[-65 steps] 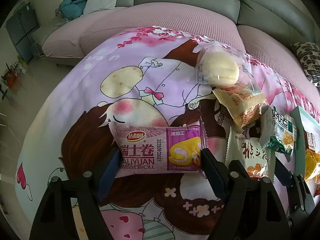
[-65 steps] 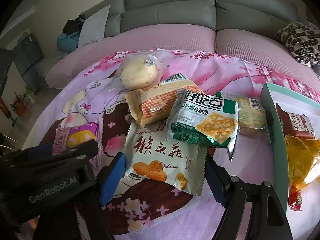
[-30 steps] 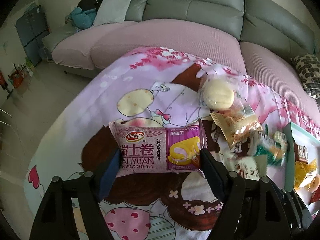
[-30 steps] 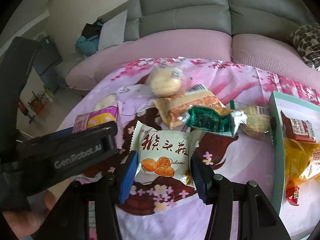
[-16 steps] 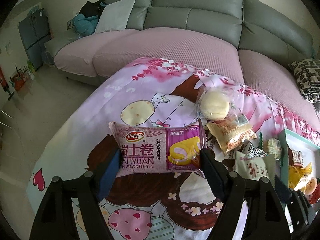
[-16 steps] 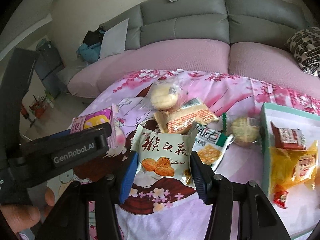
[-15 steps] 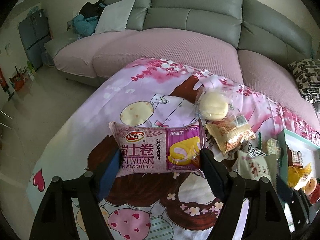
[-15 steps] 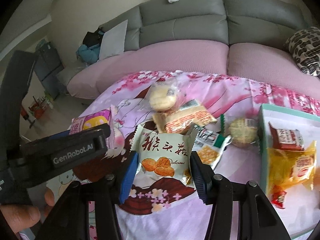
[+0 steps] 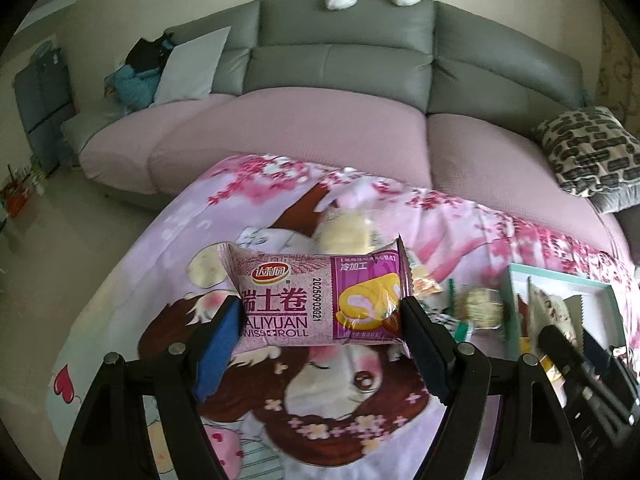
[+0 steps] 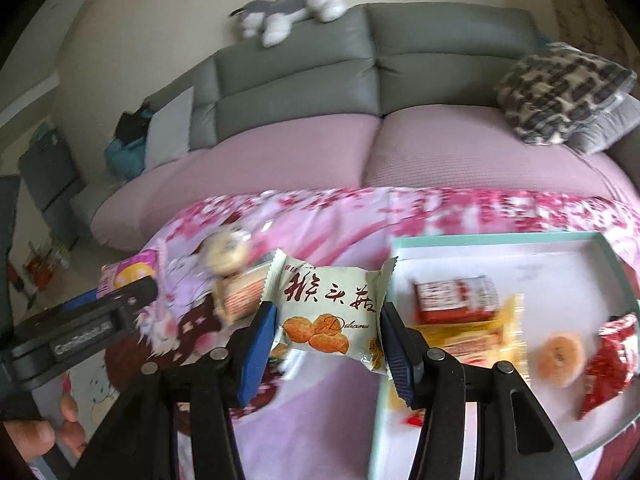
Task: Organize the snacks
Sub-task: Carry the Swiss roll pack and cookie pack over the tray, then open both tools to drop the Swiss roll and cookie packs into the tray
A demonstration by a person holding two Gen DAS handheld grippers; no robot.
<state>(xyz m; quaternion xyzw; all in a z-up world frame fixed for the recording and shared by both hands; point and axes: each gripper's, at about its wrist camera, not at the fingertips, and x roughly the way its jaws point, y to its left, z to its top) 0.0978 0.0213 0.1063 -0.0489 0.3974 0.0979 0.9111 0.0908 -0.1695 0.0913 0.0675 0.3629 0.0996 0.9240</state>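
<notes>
Tilting downward, left tool gripping Swiss roll packet; right tool gripping biscuit packet

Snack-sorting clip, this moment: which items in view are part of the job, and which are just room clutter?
Part of the job:
- Swiss roll pack, held in the left gripper
- white biscuit pack, held in the right gripper
- teal-rimmed tray holding a red box
- loose round bun on the cloth

Just lying about:
- plush husky
- patterned cushion
- grey sofa
</notes>
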